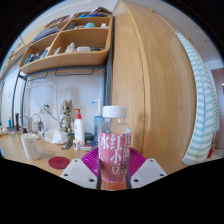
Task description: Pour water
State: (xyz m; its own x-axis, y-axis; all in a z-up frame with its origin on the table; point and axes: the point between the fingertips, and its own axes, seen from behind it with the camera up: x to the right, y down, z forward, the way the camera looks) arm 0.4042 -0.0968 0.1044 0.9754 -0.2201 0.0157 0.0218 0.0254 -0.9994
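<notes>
A clear plastic bottle (113, 148) with a white cap and a pink label with Chinese characters stands upright between my fingers. It holds reddish liquid. My gripper (112, 172) is shut on the bottle, both pink pads (92, 162) pressing its lower body. A white mug (32, 147) stands on the wooden desk to the left, beyond the fingers. The bottle's base is hidden by the fingers.
A wooden desk (20, 158) lies ahead on the left with a dark red coaster (59, 161), a white spray bottle (78, 129) and small clutter. A wooden cabinet side (150, 85) rises on the right. Shelves (70, 45) hang above.
</notes>
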